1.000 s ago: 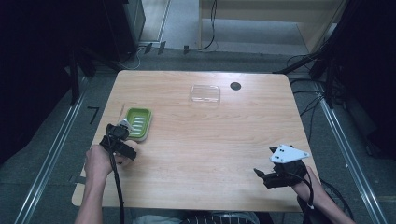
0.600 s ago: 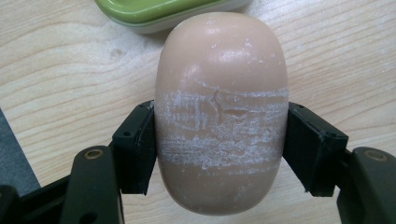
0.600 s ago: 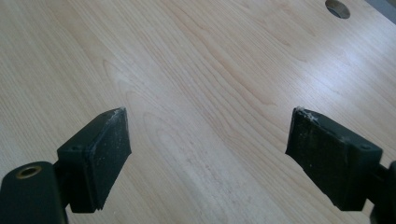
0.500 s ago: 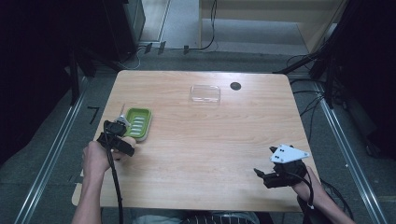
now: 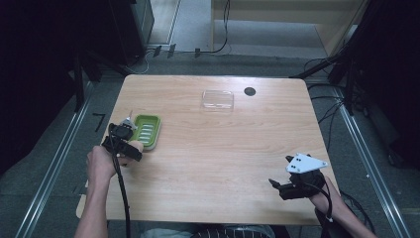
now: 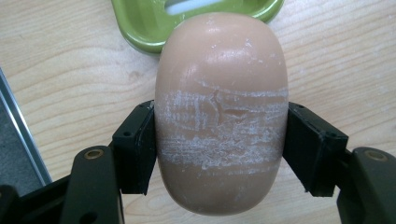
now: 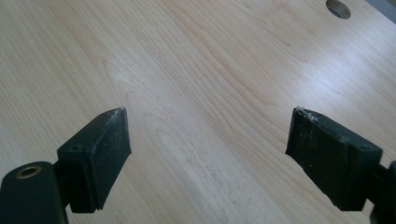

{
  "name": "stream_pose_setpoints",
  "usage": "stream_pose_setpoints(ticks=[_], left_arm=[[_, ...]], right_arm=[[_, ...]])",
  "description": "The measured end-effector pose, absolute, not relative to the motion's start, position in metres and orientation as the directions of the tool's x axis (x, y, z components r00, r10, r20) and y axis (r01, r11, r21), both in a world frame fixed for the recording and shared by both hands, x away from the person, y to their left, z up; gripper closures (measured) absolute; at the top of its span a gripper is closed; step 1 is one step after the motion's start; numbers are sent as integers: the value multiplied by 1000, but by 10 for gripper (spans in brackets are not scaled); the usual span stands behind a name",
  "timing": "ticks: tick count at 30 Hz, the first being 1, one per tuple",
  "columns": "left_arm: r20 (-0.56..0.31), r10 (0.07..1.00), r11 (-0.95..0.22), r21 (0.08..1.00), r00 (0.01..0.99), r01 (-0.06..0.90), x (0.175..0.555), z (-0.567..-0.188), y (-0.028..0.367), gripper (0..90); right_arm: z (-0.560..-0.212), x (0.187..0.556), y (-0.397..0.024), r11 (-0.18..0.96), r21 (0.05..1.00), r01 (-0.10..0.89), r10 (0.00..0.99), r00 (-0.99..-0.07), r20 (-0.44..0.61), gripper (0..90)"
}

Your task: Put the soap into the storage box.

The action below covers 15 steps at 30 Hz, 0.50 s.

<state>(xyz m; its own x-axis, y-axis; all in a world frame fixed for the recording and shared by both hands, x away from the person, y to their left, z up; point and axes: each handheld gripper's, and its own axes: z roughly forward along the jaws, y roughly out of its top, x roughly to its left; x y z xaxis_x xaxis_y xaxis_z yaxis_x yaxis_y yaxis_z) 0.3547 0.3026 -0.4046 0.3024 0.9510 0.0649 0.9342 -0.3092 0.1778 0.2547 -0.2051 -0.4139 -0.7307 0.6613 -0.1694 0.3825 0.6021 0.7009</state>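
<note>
1. The left gripper (image 6: pixel 219 154) squeezes a smooth, peach-colored oval soap bar (image 6: pixel 220 116) by its 2 long sides.
2. The soap's long way points at the green plastic soap dish (image 6: pixel 154 28), just ahead and touching close.
3. The right gripper (image 7: pixel 208 154) is wide open, far across the wooden table (image 5: pixel 237 158).
4. The table edge is near on the left.
</note>
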Motion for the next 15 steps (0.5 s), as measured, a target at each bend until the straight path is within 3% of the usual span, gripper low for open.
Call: stream_pose_setpoints(ticks=[15], left_arm=[[64,949,-316,197,309,928,367,-400,299,341]], right_arm=[[-414,255,-205,603,702,380,660,-731,-171,136]])
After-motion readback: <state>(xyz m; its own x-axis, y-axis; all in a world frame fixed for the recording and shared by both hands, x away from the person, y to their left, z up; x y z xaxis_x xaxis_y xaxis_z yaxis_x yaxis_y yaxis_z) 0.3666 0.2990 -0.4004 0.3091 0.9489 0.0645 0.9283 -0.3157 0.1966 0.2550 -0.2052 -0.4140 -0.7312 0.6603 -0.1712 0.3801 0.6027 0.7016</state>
